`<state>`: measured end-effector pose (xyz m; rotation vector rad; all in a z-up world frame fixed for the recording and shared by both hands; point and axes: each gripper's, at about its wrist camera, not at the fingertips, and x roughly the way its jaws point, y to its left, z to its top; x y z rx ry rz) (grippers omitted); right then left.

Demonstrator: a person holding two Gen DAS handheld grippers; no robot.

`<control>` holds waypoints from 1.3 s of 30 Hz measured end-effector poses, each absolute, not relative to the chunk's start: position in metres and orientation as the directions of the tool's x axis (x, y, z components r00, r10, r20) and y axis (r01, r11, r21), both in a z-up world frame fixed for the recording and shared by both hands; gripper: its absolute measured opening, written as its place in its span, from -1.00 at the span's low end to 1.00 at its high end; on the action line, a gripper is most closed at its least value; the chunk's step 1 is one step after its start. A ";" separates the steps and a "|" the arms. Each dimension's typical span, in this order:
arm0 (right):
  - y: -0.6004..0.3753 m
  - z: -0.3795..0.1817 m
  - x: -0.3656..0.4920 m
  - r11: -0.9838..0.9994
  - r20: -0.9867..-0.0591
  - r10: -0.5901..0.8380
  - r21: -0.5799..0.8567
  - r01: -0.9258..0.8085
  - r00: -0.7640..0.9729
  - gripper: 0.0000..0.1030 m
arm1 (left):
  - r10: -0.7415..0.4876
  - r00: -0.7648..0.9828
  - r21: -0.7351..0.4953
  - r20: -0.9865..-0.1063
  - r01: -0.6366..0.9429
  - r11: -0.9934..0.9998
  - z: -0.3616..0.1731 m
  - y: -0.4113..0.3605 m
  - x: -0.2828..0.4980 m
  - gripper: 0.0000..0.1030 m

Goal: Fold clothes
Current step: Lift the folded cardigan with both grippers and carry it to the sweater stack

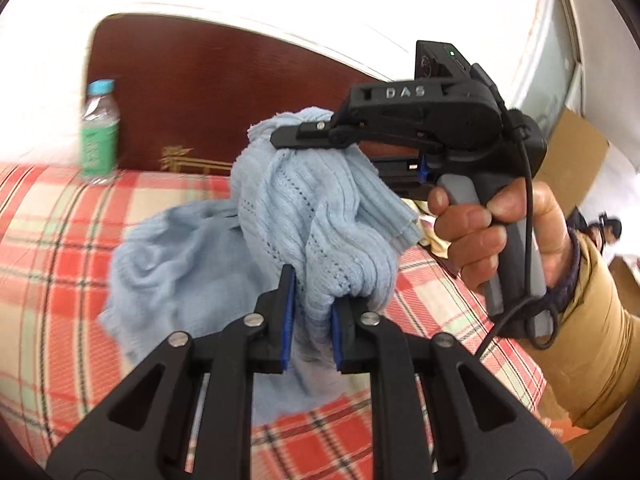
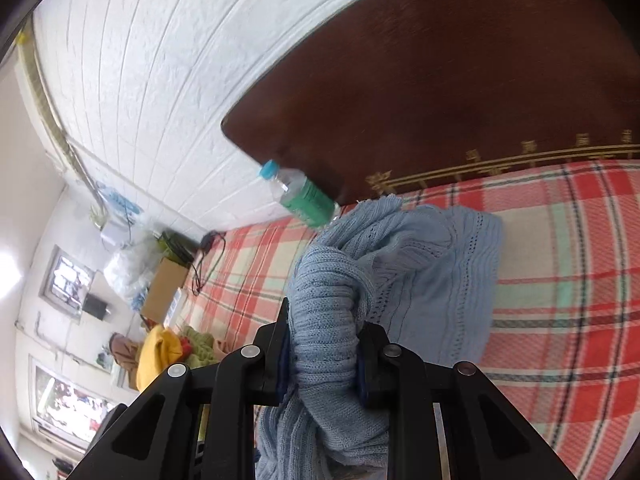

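A light blue knit sweater (image 1: 304, 216) is bunched and lifted above the red plaid bed (image 1: 60, 240). My left gripper (image 1: 313, 300) is shut on a thick fold of it. My right gripper (image 1: 296, 136), held in a hand at the upper right of the left wrist view, is shut on the sweater's top edge. In the right wrist view my right gripper (image 2: 325, 344) clamps a rolled fold of the sweater (image 2: 420, 264), whose remainder droops onto the bed (image 2: 560, 280).
A plastic water bottle (image 1: 99, 132) with a green label stands on the bed by the dark wooden headboard (image 1: 208, 92); it also shows in the right wrist view (image 2: 304, 196). A pile of coloured clothes (image 2: 168, 348) and a cardboard box (image 2: 164, 288) lie at the bed's far edge.
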<state>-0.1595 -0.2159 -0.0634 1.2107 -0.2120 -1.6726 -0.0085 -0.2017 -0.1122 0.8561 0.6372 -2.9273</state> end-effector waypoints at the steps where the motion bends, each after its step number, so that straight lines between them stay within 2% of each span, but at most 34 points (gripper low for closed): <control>1: -0.227 -0.066 -0.154 -0.475 -0.624 -0.781 0.616 0.629 0.022 -0.54 | 0.082 -0.847 -0.385 -0.526 0.150 -0.911 -0.116 -0.208 -0.005 -0.67; 9: -0.284 -0.107 -0.119 -0.525 -0.740 -0.672 0.510 0.681 0.037 -0.54 | 0.078 -0.827 -0.448 -0.557 0.220 -0.866 -0.150 -0.244 0.010 -0.67; 16: -0.301 -0.121 -0.109 -0.530 -0.782 -0.623 0.435 0.728 0.014 -0.51 | 0.113 -0.827 -0.514 -0.551 0.230 -0.827 -0.165 -0.253 0.015 -0.67; 21: -0.306 -0.119 -0.106 -0.511 -0.777 -0.629 0.444 0.736 0.033 -0.28 | 0.124 -0.827 -0.537 -0.548 0.234 -0.810 -0.168 -0.256 0.021 -0.65; 23: -0.303 -0.112 -0.103 -0.472 -0.759 -0.649 0.453 0.756 0.050 -0.24 | 0.128 -0.826 -0.544 -0.549 0.236 -0.805 -0.170 -0.257 0.026 -0.46; 25: -0.299 -0.104 -0.101 -0.433 -0.739 -0.671 0.462 0.774 0.066 -0.24 | 0.121 -0.828 -0.548 -0.547 0.244 -0.800 -0.172 -0.259 0.032 -0.02; 26: -0.294 -0.099 -0.101 -0.414 -0.725 -0.685 0.468 0.781 0.071 -0.24 | 0.123 -0.831 -0.556 -0.542 0.246 -0.794 -0.173 -0.261 0.035 0.07; 30: -0.271 -0.086 -0.102 -0.380 -0.699 -0.713 0.455 0.805 0.059 -0.24 | 0.111 -0.843 -0.567 -0.527 0.252 -0.784 -0.170 -0.267 0.044 0.11; 39: -0.294 -0.126 -0.073 -0.356 -0.777 -0.624 0.379 0.854 0.085 -0.32 | 0.029 -0.838 -0.524 -0.544 0.313 -0.792 -0.173 -0.274 0.058 0.11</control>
